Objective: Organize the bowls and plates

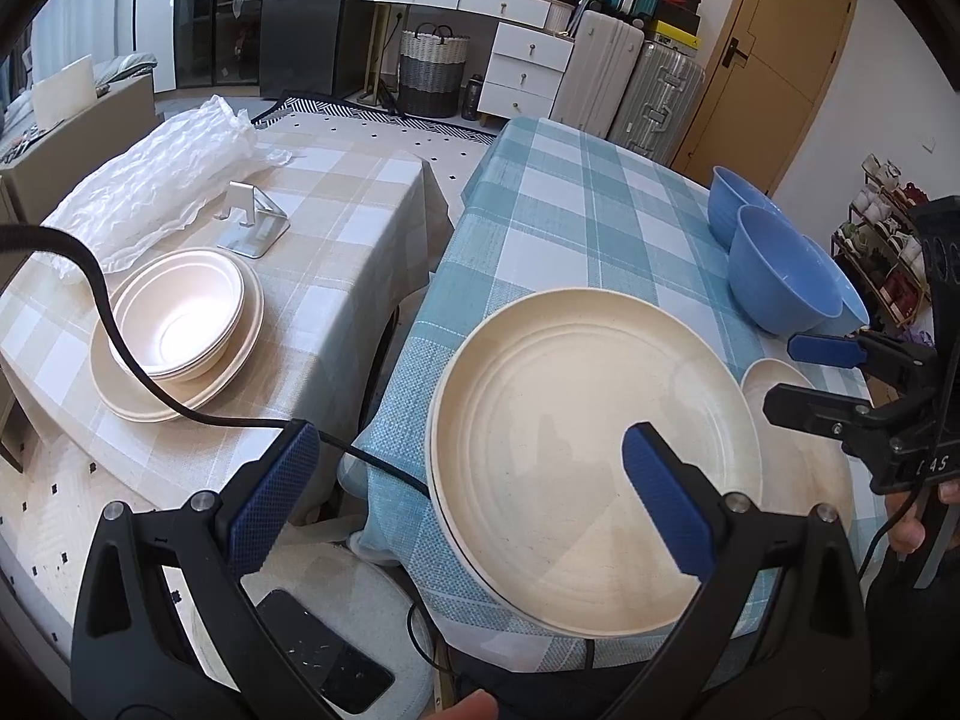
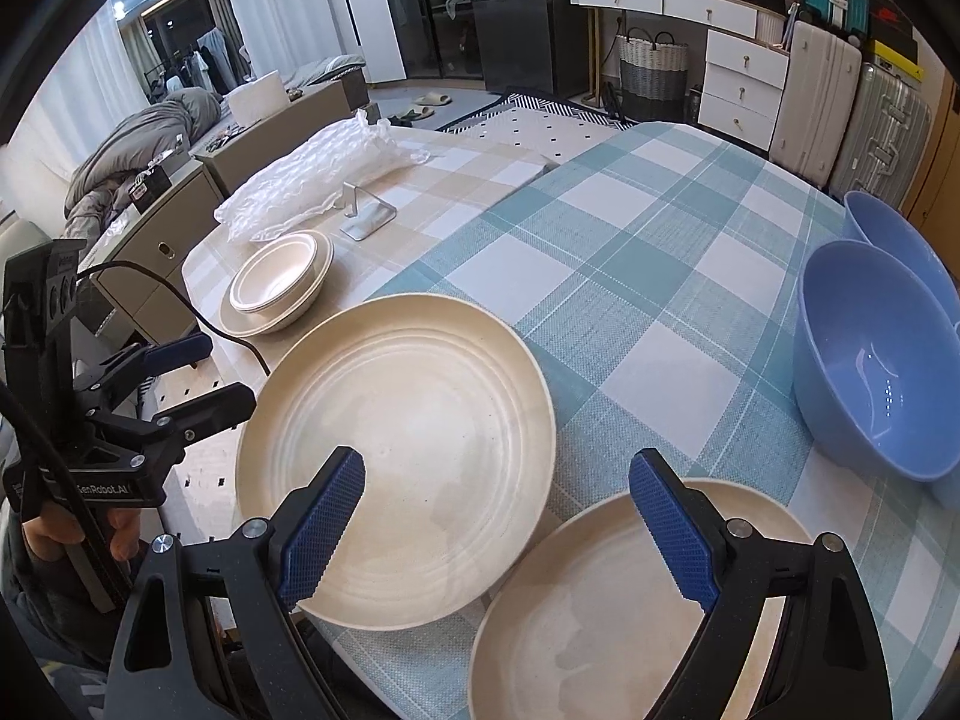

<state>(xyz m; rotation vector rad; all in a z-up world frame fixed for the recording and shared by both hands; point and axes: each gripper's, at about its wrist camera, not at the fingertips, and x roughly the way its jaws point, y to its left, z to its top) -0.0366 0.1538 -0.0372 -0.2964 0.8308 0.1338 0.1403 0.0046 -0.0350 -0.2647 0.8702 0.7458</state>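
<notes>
- My right gripper [image 2: 498,528] is spread wide with nothing between the pads, hanging over the near edge of the blue-checked table [image 2: 630,276]; its right pad sits over the small cream plate [image 2: 600,630] at about 5 o'clock in the right wrist view.
- My left gripper [image 1: 474,498] is just as wide open and empty, one pad out past the table edge, the other over the big cream plate [image 1: 576,456].
- That big plate lies flat at the near-left corner of the blue-checked table, its rim poking slightly over the edge at 7 o'clock. The small plate is just beside it, rims touching or nearly so; I can't tell which.
- I'd guess both plates are light, stiff, matte and not very slippery. They're flat, so I'd pinch the rim, and the overhanging bit of the big one looks like the easiest bite.
- Further out at 2 o'clock, two blue bowls [image 2: 870,354] sit close together, glossy and smooth-walled. I'd grip over the rim, one pad inside, and expect some slip.
- Farthest, at 10 o'clock on the beige-checked table [image 1: 336,228], cream bowls [image 1: 180,318] are nested on a plate, already stacked.
</notes>
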